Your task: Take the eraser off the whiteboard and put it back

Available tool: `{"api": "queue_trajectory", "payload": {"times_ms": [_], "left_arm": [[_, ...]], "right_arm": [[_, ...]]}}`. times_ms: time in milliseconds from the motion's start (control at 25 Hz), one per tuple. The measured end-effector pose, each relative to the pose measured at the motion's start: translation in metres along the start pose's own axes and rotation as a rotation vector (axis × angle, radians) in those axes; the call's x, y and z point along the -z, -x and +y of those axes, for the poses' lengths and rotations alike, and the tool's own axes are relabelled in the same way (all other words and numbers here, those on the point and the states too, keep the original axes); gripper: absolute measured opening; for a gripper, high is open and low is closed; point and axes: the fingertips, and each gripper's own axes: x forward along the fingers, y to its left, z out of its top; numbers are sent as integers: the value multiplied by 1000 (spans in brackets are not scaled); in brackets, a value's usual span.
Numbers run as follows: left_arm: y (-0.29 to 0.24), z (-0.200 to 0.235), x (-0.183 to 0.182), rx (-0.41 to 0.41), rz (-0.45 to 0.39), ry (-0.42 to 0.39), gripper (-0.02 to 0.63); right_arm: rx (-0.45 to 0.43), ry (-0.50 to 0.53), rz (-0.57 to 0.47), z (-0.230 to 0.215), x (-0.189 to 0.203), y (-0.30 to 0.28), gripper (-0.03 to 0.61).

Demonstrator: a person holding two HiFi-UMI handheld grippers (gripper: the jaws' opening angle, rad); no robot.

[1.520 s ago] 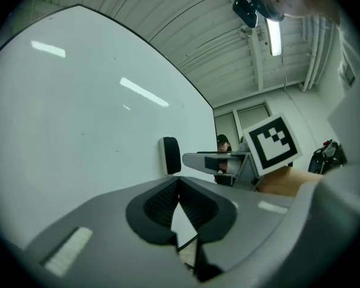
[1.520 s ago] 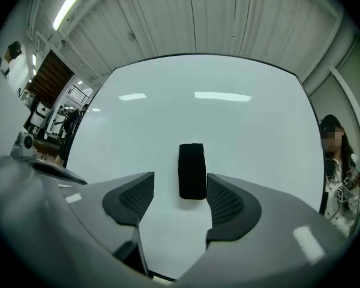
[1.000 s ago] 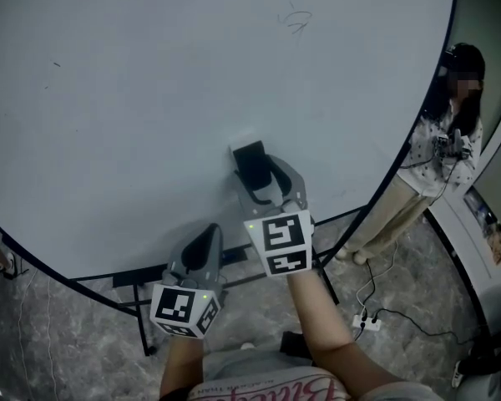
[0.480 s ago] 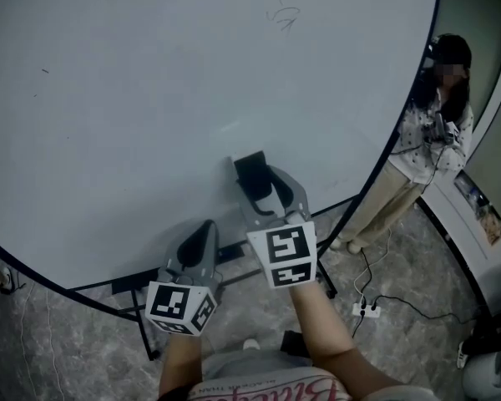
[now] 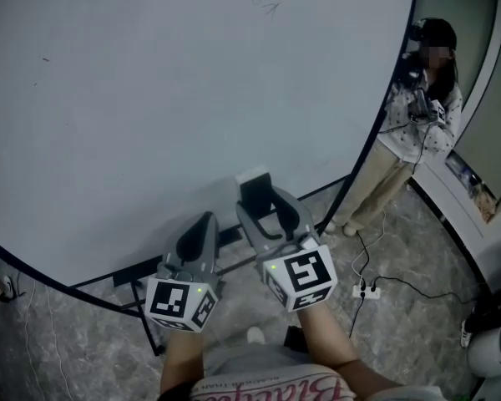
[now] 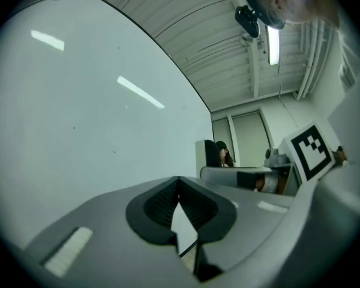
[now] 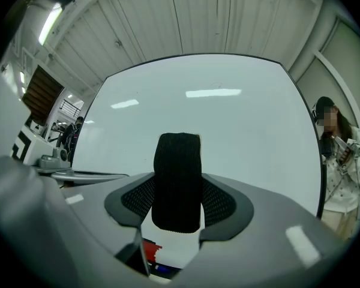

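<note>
Black-felted eraser (image 7: 177, 179), standing upright and gripped across its sides by the right gripper (image 5: 260, 205), whose jaws are pressing in on it about halfway up, the felt top rising above the jaw pads. The eraser is hanging in front of the lower part of the whiteboard (image 5: 150, 98). The right gripper view is taking in nearly the whole board ahead, so the eraser appears to be held off the surface, not resting on it, though the head view alone is not settling whether there is contact. The left gripper (image 5: 204, 225) is waiting low and just beside the right one, its jaw tips meeting with nothing between them. A small scribble (image 5: 270, 2) is showing near the board's top edge, well apart from the eraser. The dark stand (image 5: 138, 276) is propping the board from below, over a marbled floor. A person (image 5: 409, 128) is standing past the board's right edge, and a power strip (image 5: 365, 290) is lying on the floor near their feet.

Step in hand, as judged: the eraser is off the board and is about to go back. To do it well, the flat face should be brought square to the surface, advanced slowly, and the jaws parted only once the eraser is seated and holding by itself
</note>
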Motion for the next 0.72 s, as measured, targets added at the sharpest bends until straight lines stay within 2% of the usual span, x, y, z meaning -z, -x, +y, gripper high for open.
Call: {"api": "queue_trajectory", "payload": {"times_ms": [320, 480, 640, 720], "left_arm": [[16, -4, -4, 17, -7, -9, 0], [21, -5, -7, 34, -20, -15, -2], [20, -4, -9, 40, -48, 39, 0], [19, -5, -9, 36, -44, 32, 0]], "right_arm": [[22, -10, -50, 21, 8, 37, 229], [32, -5, -29, 25, 15, 46, 229], [35, -8, -27, 24, 18, 47, 229], [37, 1, -26, 24, 18, 46, 230]]}}
